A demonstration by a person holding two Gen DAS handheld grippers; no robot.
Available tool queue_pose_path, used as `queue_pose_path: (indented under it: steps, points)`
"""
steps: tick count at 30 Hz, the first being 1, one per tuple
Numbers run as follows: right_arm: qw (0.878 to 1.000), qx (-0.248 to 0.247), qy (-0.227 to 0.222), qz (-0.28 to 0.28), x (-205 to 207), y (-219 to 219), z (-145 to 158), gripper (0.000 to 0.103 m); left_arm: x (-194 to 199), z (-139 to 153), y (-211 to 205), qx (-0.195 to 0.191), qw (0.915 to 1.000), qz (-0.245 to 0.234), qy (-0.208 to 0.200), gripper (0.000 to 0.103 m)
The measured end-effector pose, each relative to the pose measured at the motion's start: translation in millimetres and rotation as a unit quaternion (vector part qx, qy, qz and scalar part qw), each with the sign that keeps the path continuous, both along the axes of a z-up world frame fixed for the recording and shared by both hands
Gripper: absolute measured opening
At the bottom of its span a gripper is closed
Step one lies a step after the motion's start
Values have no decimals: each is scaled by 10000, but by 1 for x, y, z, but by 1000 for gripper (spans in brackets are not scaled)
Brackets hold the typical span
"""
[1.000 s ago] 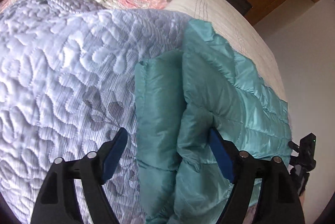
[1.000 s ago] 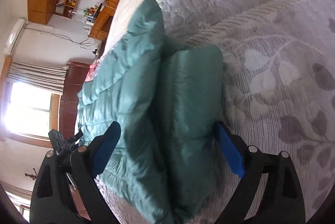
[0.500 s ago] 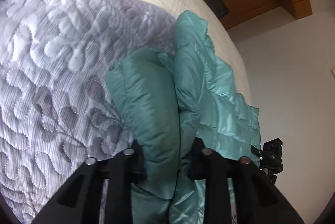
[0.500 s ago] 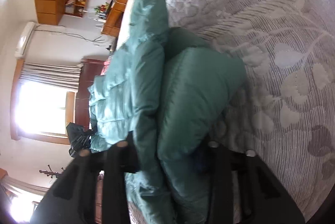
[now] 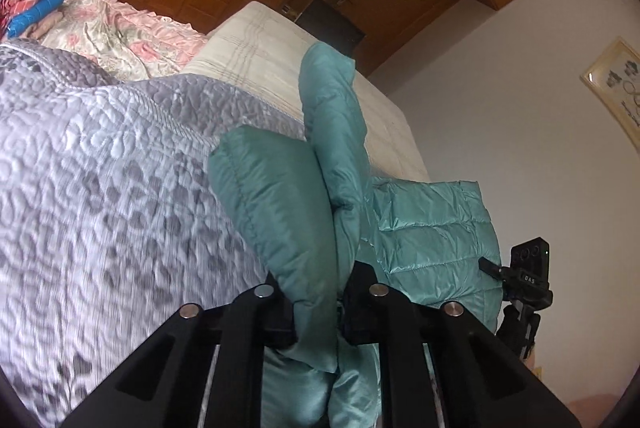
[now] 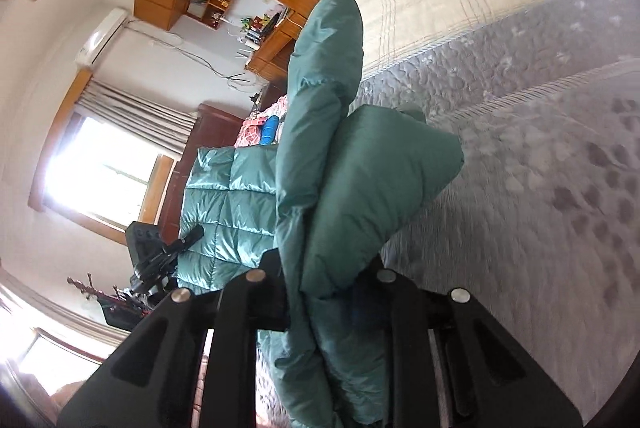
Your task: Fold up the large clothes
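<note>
Teal jacket (image 5: 296,228) now clamped, lifted.

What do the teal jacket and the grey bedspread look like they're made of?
Teal jacket: probably thin nylon or polyester shell with puffy filling; it is shiny, with stitched square baffles. Grey bedspread: quilted, slightly satiny fabric, likely polyester, showing a raised stitched leaf pattern.

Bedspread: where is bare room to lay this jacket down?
The grey quilt lies bare left of the teal jacket. The cream mattress strip beyond it is bare too. The pink bedding at the far end is cluttered.
</note>
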State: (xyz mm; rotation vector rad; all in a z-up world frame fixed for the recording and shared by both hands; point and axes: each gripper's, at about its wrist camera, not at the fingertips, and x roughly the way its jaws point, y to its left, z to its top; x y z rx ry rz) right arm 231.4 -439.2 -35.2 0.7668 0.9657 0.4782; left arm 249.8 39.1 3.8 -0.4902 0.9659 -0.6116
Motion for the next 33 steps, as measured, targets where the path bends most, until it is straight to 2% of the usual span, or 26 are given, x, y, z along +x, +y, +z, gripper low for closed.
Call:
queue_pose_path:
  steps: [3,7,11,14,18,20,22,25,31,33]
  points:
    - [9999,-103,4,-33,-46,1,12,19,-43,9,3,92,9999,-86,-29,14]
    - [9996,-175,189,-61,-83,20,15,19,-93,12,13,248,9997,-53,16,15]
    - [9984,-131,546,-59,-112,30,-5,19,-128,-13,26,341,9991,54,248,15]
    - [9960,-119,877,-80,-119,35,-26,19,-140,-50,39,375,9973,182,605,15]
    - [9891,-326,1421,-210,-122,36,-68,19,-146,-99,49,623,9923,422,987,16]
    - [9850,-407,1652,-297,-122,32,-88,19,-147,-121,54,743,9894,538,1130,17]
    - [9807,-267,1905,-346,-121,28,-113,20,-149,-139,58,764,9884,569,1186,21]
    - [9800,-63,1953,-372,-122,28,-135,23,-150,-152,57,786,9882,571,1185,26]
    - [9807,-24,1920,-377,-125,31,-149,27,-150,-165,54,908,9879,468,1167,33]
    - [9804,58,1922,-423,-125,30,-153,28,-149,-169,55,840,9876,489,1232,34]
